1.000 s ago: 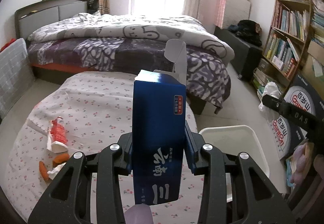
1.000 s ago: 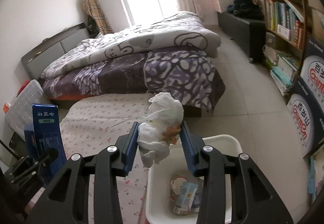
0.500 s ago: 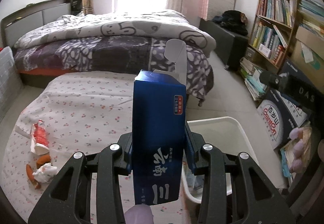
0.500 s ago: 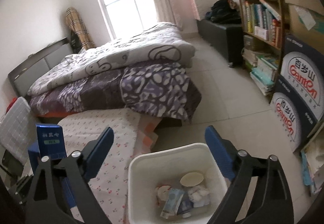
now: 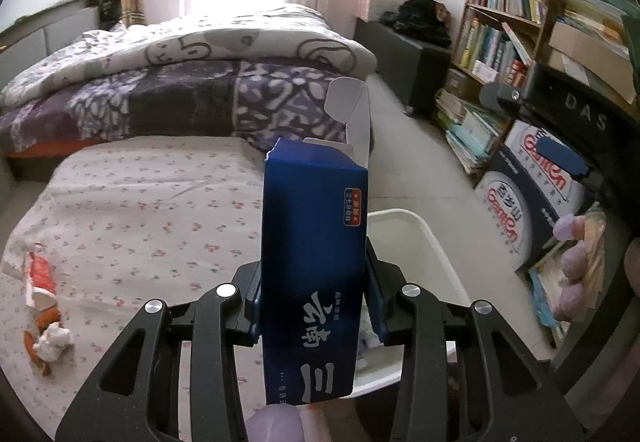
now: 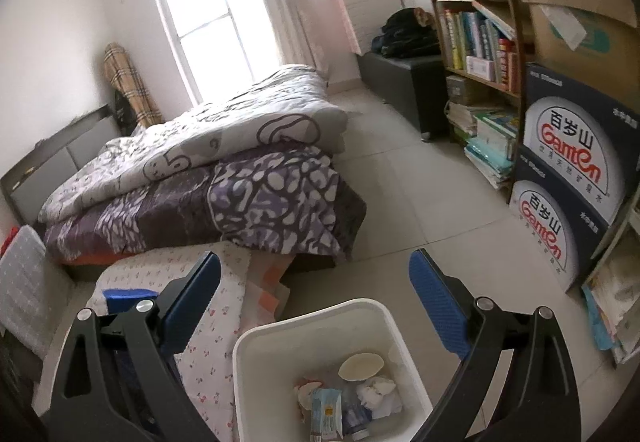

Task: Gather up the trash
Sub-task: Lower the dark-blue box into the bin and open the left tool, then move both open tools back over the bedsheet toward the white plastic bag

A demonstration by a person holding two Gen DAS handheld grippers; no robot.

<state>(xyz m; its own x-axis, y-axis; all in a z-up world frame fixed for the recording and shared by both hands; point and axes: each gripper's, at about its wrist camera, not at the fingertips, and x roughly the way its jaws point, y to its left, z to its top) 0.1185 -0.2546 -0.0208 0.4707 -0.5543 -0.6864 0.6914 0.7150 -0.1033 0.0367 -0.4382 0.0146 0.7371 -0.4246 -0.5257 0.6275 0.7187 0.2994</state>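
Beside the white bin (image 6: 256, 358), one blue carton (image 5: 314, 262) is standing upright. Two printed water cases (image 6: 576, 162) are sitting stacked to the bin's right. Left of it on the cloth, one red wrapper (image 5: 38, 276) is lying — two orange bits (image 5: 44, 318) just below.

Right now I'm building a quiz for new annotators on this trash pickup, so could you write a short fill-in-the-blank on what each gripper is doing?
1. The left gripper is shut on a tall ____ box with its top flap open.
2. The right gripper has just been opening; its jaws are wide and hold ____.
3. Below the right gripper stands a ____ bin with trash in it.
4. Red and orange scraps lie on the ____-print cloth.

Missing words: blue; nothing; white; floral
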